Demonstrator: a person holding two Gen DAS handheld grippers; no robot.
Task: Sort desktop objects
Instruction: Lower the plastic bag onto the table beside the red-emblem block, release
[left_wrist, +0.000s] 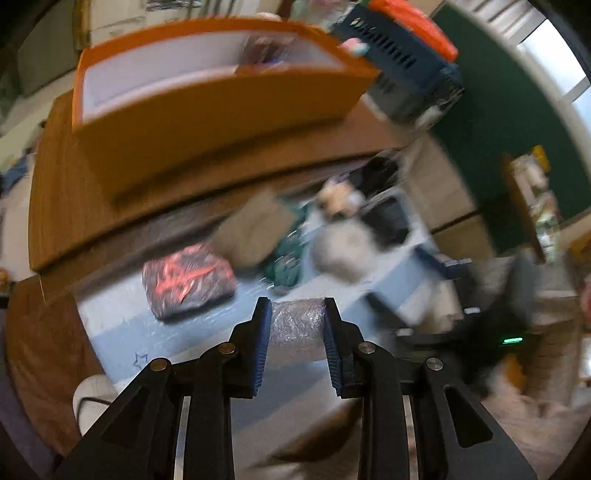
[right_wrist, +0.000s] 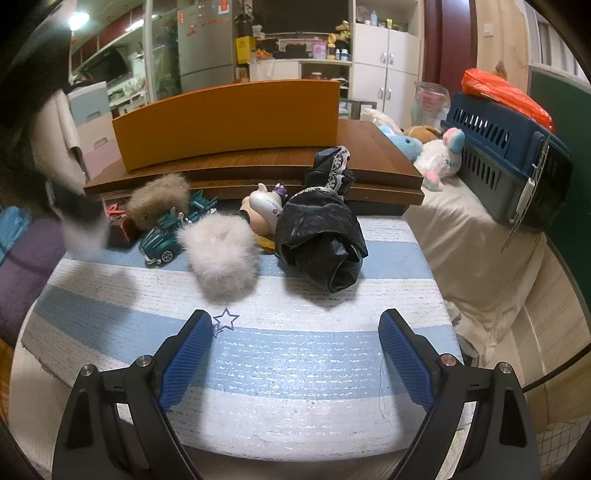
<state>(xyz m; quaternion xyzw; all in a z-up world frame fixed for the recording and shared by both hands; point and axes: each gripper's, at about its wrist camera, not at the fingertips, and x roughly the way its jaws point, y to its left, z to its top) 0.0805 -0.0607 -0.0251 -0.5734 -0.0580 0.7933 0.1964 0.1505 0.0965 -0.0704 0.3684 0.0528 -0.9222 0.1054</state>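
Observation:
My left gripper (left_wrist: 297, 314) is shut on a plastic-wrapped grey bundle (left_wrist: 295, 325) and holds it above the striped mat (left_wrist: 122, 332); this view is blurred by motion. An orange box (left_wrist: 207, 99) stands on the wooden board ahead. My right gripper (right_wrist: 295, 332) is open and empty, low over the striped mat (right_wrist: 295, 369). Beyond it lie a white fluffy ball (right_wrist: 221, 254), a black plastic bag (right_wrist: 321, 236), a green toy car (right_wrist: 173, 229), a brown fluffy ball (right_wrist: 159, 201), a pig figure (right_wrist: 264, 210) and the orange box (right_wrist: 229, 122).
A red-patterned wrapped packet (left_wrist: 188, 280) lies on the mat left of the brown fluff. A blue pet carrier (right_wrist: 509, 162) with an orange bag (right_wrist: 506, 92) sits at the right beside plush toys (right_wrist: 439, 158). The left arm's blurred shape (right_wrist: 59, 155) fills the far left.

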